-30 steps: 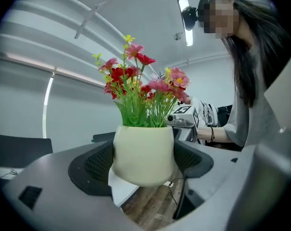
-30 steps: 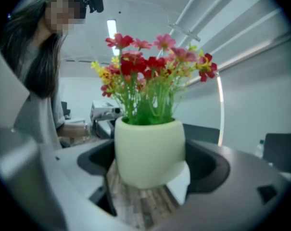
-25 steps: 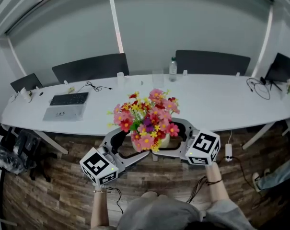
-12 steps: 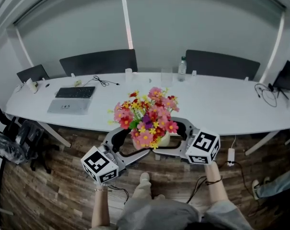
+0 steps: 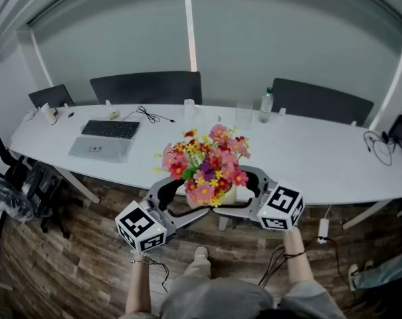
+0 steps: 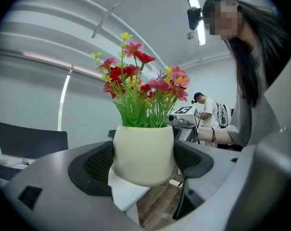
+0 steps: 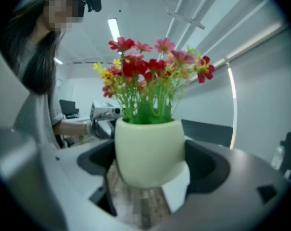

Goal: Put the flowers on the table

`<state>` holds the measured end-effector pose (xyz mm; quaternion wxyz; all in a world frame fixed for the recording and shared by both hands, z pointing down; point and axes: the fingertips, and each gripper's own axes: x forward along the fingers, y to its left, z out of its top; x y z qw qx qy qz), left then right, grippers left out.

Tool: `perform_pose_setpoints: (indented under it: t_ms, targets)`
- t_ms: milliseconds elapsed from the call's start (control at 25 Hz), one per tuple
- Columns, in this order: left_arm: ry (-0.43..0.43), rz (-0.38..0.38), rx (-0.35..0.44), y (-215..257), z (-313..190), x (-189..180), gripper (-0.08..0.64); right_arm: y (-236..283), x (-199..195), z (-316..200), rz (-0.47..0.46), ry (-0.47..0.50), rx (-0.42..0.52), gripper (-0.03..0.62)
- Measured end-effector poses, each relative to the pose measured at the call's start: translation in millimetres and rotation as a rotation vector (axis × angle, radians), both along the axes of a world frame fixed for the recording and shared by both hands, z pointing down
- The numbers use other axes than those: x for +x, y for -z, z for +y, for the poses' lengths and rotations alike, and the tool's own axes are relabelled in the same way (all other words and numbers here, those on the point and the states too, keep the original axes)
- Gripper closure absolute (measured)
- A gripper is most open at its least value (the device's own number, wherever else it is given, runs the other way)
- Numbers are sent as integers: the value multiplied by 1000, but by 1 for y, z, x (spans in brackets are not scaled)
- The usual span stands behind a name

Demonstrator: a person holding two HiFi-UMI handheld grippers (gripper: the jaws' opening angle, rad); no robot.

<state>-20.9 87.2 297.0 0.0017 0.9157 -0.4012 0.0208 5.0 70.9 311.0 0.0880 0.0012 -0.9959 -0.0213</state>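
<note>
A cream pot point(image 5: 228, 195) of pink, red and yellow flowers point(image 5: 204, 163) hangs in the air just before the near edge of the long white table point(image 5: 307, 158), above the wooden floor. My left gripper point(image 5: 186, 203) and right gripper point(image 5: 244, 194) clasp it from opposite sides. In the left gripper view the pot point(image 6: 144, 153) sits squeezed between both dark pads point(image 6: 99, 163). The right gripper view shows the same pot point(image 7: 150, 150) wedged between that gripper's pads point(image 7: 203, 163). Both are shut on the pot, which stands upright.
On the table lie a laptop with a keyboard point(image 5: 107, 138) at left, a cable point(image 5: 147, 115), a glass point(image 5: 243, 111), a water bottle point(image 5: 266, 105) and a cable point(image 5: 379, 146) at right. Two dark chairs point(image 5: 147, 88) stand behind. A power strip point(image 5: 323, 229) lies on the floor.
The table has drawn a little nearer and shifted right in the head view. The pot stays clasped between both grippers, at much the same height.
</note>
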Motion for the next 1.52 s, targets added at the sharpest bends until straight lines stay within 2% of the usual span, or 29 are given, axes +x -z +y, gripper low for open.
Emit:
perform_pose_setpoints:
  t_ms: [200, 760, 1320, 1520]
  targets:
    - [-13, -21, 3, -11, -5, -4, 155, -11, -4, -4, -3, -9, 4, 143]
    - [-72, -23, -38, -31, -80, -23, 155, -33, -22, -78, 7, -68, -51, 143]
    - [-144, -23, -16, -34, -138, -48, 155, -36, -48, -133, 31, -136, -45, 143]
    - [-160, -59, -24, -46, -153, -58, 155, -47, -58, -148, 52, -154, -27, 143]
